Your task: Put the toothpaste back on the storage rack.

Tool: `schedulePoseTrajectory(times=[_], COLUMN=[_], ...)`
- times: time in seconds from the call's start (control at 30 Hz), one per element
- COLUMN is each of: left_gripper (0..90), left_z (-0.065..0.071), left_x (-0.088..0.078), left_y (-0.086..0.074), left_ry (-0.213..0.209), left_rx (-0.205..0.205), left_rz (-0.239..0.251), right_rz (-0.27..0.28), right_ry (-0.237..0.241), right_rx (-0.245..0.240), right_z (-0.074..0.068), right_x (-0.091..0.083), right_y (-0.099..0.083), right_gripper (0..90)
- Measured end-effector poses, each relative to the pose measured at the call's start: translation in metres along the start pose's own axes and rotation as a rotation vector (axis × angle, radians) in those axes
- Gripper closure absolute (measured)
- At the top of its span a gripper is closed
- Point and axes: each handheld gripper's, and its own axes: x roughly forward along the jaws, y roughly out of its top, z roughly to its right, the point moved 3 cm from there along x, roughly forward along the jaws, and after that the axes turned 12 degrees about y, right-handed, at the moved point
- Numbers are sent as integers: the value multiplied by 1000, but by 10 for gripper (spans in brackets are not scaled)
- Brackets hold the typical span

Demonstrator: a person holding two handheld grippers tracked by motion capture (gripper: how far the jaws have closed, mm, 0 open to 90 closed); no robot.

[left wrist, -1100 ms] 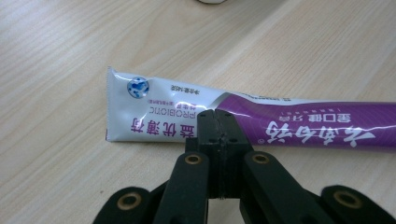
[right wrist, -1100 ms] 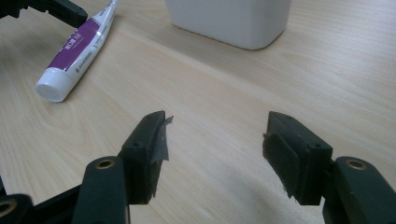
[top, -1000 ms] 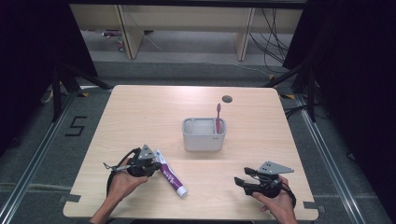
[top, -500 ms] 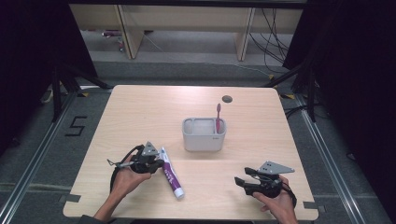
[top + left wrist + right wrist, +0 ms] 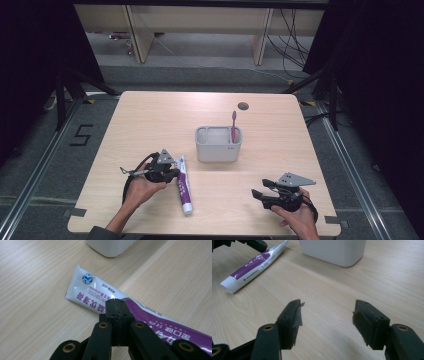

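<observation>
A white and purple toothpaste tube (image 5: 183,184) lies flat on the wooden table at front left, cap toward the person. My left gripper (image 5: 174,173) is shut, its closed tips touching or just over the tube's (image 5: 93,291) left side near the flat end; nothing sits between the jaws. Closed tips of the left gripper (image 5: 117,308) hide part of the tube. My right gripper (image 5: 261,188) rests open at front right, empty (image 5: 325,315), pointing left toward the tube (image 5: 253,265). A pink toothbrush (image 5: 233,124) stands in a grey holder (image 5: 218,150) mid-table.
A dark round hole (image 5: 243,106) is in the table beyond the holder. The holder (image 5: 334,251) stands just ahead of the right gripper's jaws. Bare wood lies between the two grippers. Shelving and cables are past the table's far edge.
The left gripper has shifted slightly right against the tube, and the tube has turned to point more straight toward the table's far edge. The right gripper has not moved.
</observation>
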Motion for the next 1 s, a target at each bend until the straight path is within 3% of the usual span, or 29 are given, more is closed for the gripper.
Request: schedulePoseTrajectory(times=[0.17, 0.3, 0.37, 0.5, 0.67, 0.77, 1.0], left_gripper=[895, 845, 755, 589, 461, 413, 329], left_z=[0, -1, -3, -2, 2, 5, 14], left_x=[1, -1, -3, -7, -10, -10, -3], left_y=[1, 1, -1, -3, 1, 5, 7], left_ry=[-8, -25, -48, -63, -73, -83, -71], left_rx=[3, -38, -74, -185, -240, -244, -248], left_rz=[-10, -22, -53, -83, -113, -158, -210], right_rz=[-1, 0, 2, 10, 17, 16, 13], right_ry=[2, -9, -10, -18, -35, -32, -20], right_rx=[-2, 7, 9, 10, -6, -3, 5], right_z=[0, -1, -1, -1, 0, 0, -1], right_x=[0, 0, 0, 0, 0, 0, 0], right_y=[0, 0, 0, 0, 0, 0, 0], right_gripper=[396, 397, 397, 396, 397, 396, 396])
